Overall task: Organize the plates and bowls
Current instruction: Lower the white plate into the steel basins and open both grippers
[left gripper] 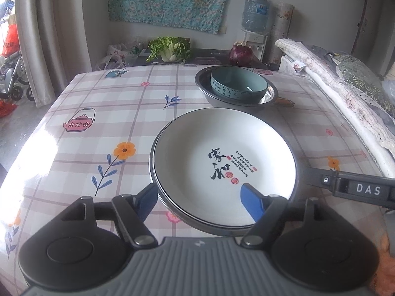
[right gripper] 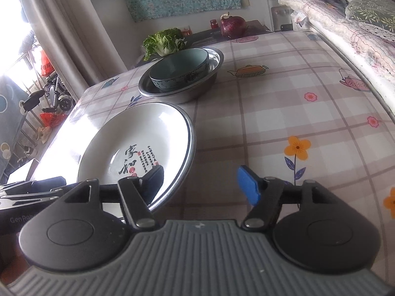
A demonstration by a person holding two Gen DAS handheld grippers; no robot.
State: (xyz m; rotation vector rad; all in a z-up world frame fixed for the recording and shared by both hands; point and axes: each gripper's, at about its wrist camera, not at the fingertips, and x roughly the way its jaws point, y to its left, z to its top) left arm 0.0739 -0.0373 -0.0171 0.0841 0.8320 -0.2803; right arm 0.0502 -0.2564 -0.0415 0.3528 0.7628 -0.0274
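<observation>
White plate [left gripper: 222, 157] rim sits betw. spread left gripper [left gripper: 200, 197] jaws, 12 o'clock; right gripper [right gripper: 202, 182] spread, plate at 10.

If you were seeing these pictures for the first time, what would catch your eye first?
The white plate with black calligraphy, stacked on another plate at the near table edge, with both open tongs straddling its rim. Behind it, a teal bowl sits inside a steel basin. The checked tablecloth shows teapots and flowers.
</observation>
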